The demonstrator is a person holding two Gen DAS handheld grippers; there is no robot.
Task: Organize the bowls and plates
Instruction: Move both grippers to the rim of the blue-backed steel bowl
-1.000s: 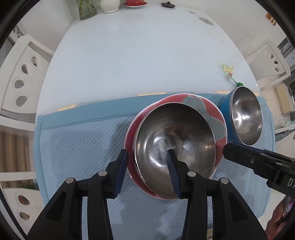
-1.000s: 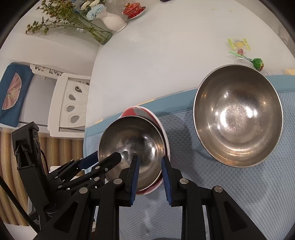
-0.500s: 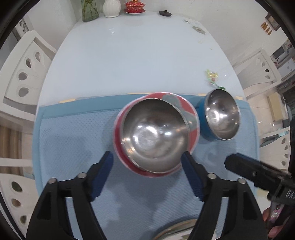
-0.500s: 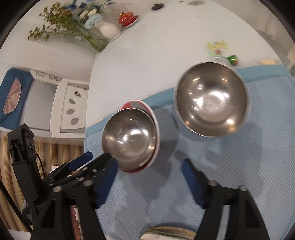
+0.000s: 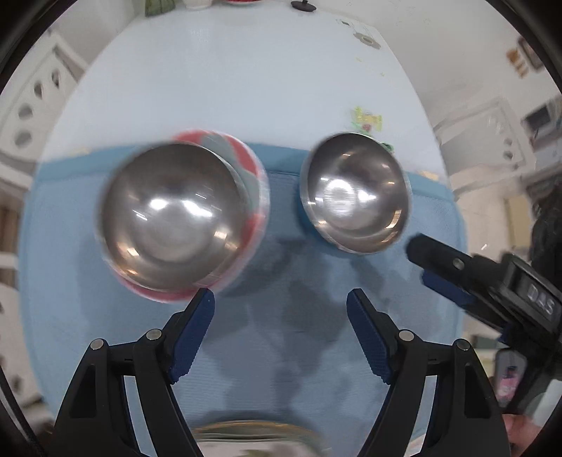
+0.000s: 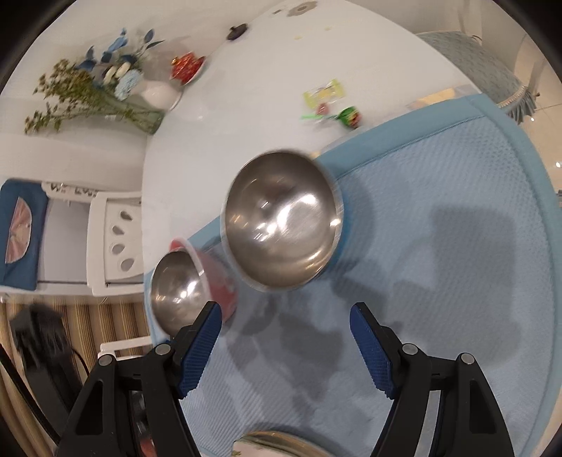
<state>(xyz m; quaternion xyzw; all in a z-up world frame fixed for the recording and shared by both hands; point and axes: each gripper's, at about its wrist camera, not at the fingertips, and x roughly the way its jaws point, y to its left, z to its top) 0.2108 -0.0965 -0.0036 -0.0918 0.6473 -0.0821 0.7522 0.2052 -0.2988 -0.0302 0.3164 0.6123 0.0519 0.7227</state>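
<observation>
A steel bowl sits nested in a red patterned bowl on the blue mat; the pair also shows in the right wrist view, steel bowl in red bowl. A second steel bowl with a blue outside stands to their right, and it shows in the right wrist view. My left gripper is open and empty, just in front of the bowls. My right gripper is open and empty, near the second bowl. A plate rim shows at the near edge.
The white table holds sweets, a flower vase, a red lidded cup and a small dark lid at the far end. White chairs stand around it. The right gripper's body reaches in from the right.
Both grippers have opened wide and pulled back from the nested bowls. The left camera has swung right, so both bowls now lie ahead of it.
</observation>
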